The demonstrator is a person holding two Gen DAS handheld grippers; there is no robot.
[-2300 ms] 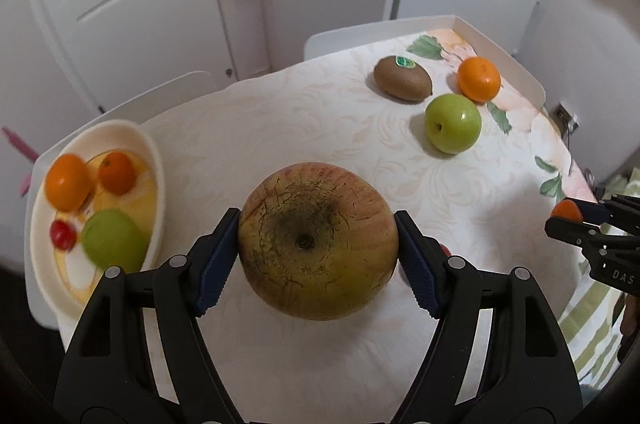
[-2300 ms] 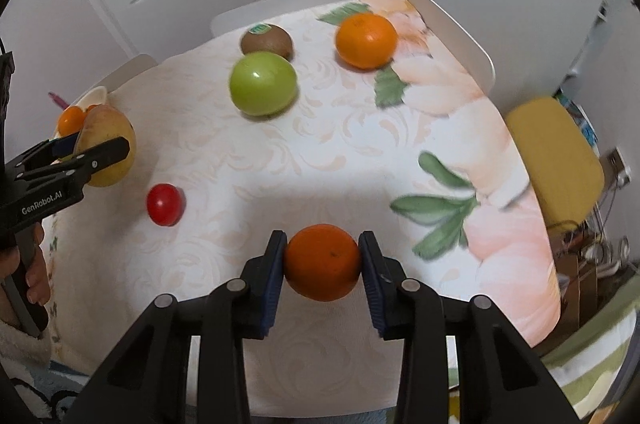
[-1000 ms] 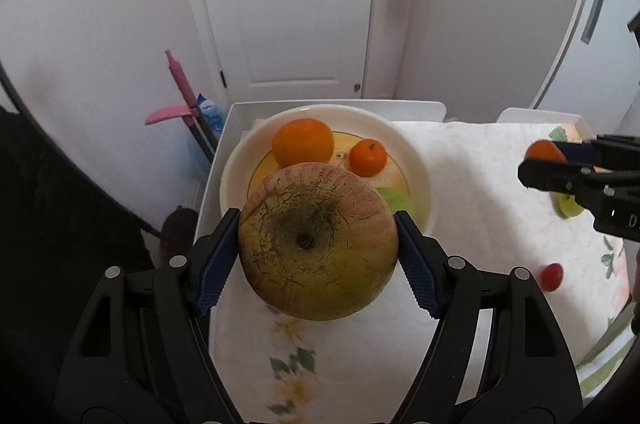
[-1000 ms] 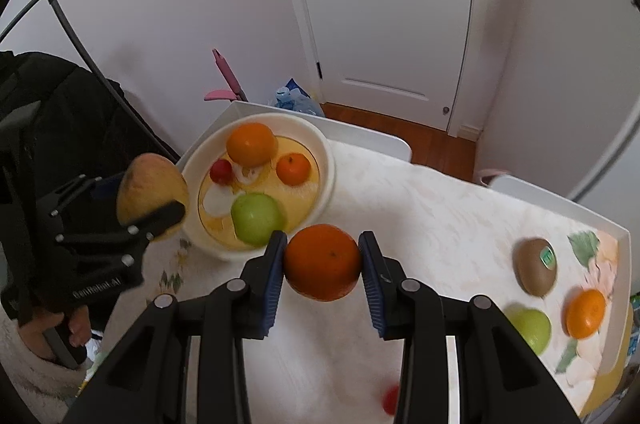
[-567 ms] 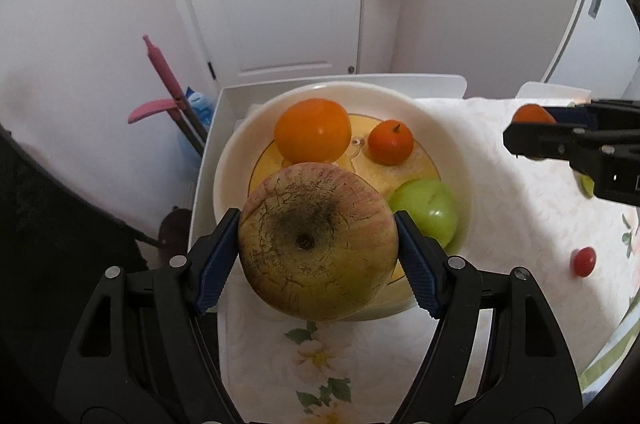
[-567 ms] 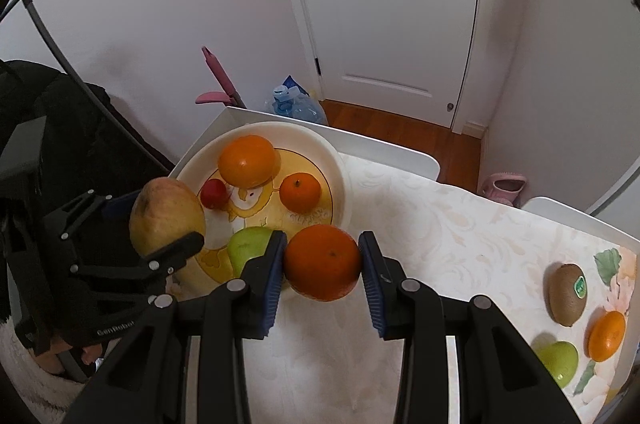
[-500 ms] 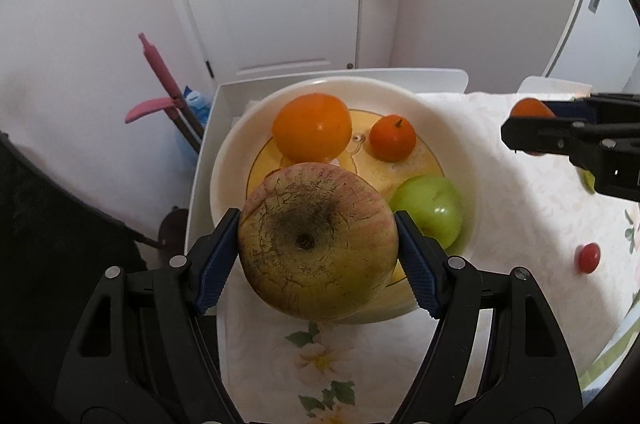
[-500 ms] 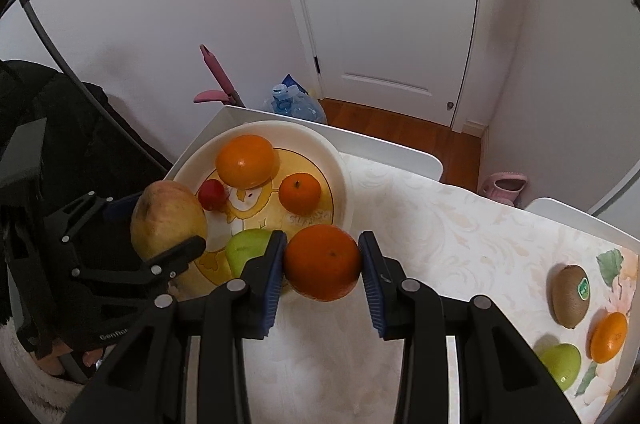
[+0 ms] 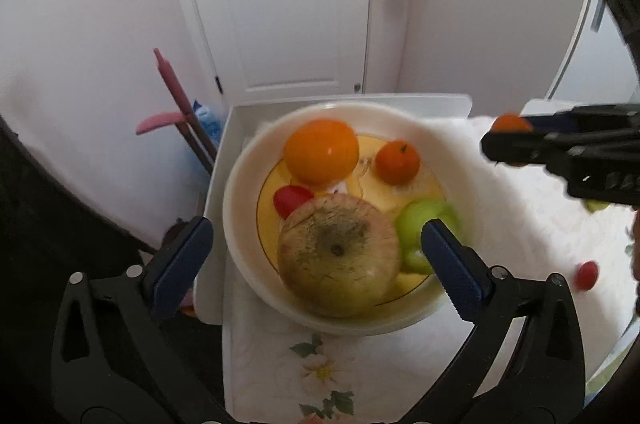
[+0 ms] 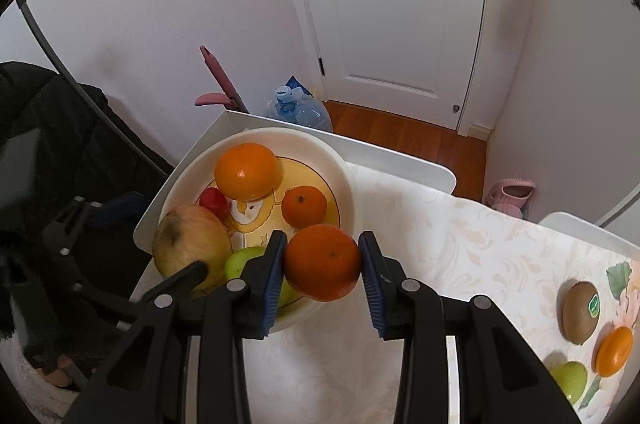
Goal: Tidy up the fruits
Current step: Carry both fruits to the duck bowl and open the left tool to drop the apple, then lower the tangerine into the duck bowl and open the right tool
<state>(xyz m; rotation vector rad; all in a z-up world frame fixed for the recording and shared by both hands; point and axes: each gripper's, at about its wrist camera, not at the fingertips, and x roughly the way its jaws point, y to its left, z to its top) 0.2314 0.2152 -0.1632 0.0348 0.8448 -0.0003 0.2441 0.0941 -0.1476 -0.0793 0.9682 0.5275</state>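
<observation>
A white bowl with a yellow centre stands at the table's left end; it also shows in the right wrist view. In it lie a big orange, a small orange, a red tomato, a green apple and a large yellow-red apple. My left gripper is open above the bowl, its jaws apart from the large apple. My right gripper is shut on an orange over the bowl's right rim.
A kiwi, an orange and a green apple lie at the table's far right end. A red tomato lies on the cloth. A white door and a pink-handled tool stand behind.
My left gripper opened and let the large apple drop into the bowl. My right gripper moved closer to the bowl with its orange.
</observation>
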